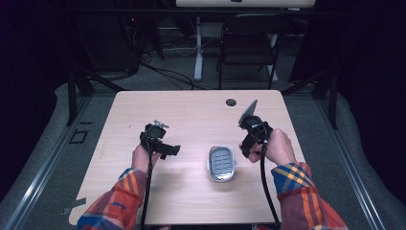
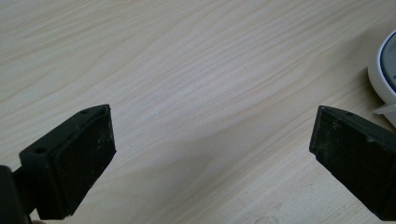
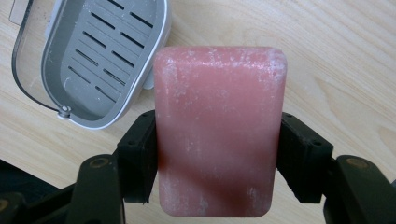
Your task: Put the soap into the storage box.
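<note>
A pink soap bar (image 3: pixel 219 126) stands upright between the jaws of my right gripper (image 3: pixel 219 144), which is shut on its two long sides. Just beyond it on the table lies an open grey and white soap dish (image 3: pixel 100 56) with a slotted floor and nothing in it. From above, the soap dish (image 1: pixel 221 164) sits mid-table, with the right gripper (image 1: pixel 247 147) close to its right side. My left gripper (image 1: pixel 171 150) hovers to the left of the dish. Its jaws stand wide apart over bare wood (image 2: pixel 212 126), and the dish's white rim (image 2: pixel 384 70) shows at the far right.
The light wooden table (image 1: pixel 191 105) has a cable hole (image 1: pixel 231 102) near its far edge. A dark folding chair (image 1: pixel 249 43) and a desk leg (image 1: pixel 197 48) stand on the floor behind it. Cables trail from both grippers toward the near edge.
</note>
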`<state>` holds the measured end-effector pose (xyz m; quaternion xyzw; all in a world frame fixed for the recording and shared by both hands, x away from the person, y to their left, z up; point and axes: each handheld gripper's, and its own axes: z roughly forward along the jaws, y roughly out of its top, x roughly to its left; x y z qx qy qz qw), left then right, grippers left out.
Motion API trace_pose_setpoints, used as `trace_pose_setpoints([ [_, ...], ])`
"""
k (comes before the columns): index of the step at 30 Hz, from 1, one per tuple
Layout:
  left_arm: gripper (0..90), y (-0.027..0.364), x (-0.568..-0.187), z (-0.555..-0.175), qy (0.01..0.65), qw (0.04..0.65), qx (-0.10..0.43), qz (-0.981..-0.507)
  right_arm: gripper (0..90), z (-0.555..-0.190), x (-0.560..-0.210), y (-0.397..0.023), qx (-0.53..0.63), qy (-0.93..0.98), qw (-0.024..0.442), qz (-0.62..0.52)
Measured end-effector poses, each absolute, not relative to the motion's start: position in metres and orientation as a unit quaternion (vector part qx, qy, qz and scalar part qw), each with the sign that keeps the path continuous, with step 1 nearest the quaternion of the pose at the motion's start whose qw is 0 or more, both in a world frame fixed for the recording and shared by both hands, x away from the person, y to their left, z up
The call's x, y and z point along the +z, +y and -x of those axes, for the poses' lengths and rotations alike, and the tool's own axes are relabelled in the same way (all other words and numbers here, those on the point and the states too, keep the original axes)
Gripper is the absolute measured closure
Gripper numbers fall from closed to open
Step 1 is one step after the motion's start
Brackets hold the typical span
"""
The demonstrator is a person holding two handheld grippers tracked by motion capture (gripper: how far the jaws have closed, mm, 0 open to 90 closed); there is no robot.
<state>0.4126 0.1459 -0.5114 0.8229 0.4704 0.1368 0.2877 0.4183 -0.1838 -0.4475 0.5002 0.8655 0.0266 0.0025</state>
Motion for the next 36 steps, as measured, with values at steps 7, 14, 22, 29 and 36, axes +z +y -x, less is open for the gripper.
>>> trace_pose_setpoints([
  [7,0.0,0.146,-0.512,-0.413,0.470,0.288,0.137,-0.823,36.9,-0.419,-0.450,-0.177,0.032,0.865,0.003,-0.500],
  [14,0.0,0.146,-0.512,-0.413,0.470,0.288,0.137,-0.823,36.9,-0.421,-0.450,-0.168,0.028,0.870,0.000,-0.493],
  [22,0.1,0.145,-0.512,-0.413,0.470,0.289,0.136,-0.823,36.9,-0.424,-0.452,-0.158,0.019,0.876,-0.003,-0.483],
  [29,0.1,0.145,-0.512,-0.413,0.469,0.289,0.137,-0.823,36.9,-0.426,-0.454,-0.151,0.016,0.878,-0.007,-0.478],
  [36,0.0,0.145,-0.512,-0.413,0.469,0.288,0.136,-0.824,36.9,-0.427,-0.457,-0.142,0.011,0.881,-0.010,-0.472],
])
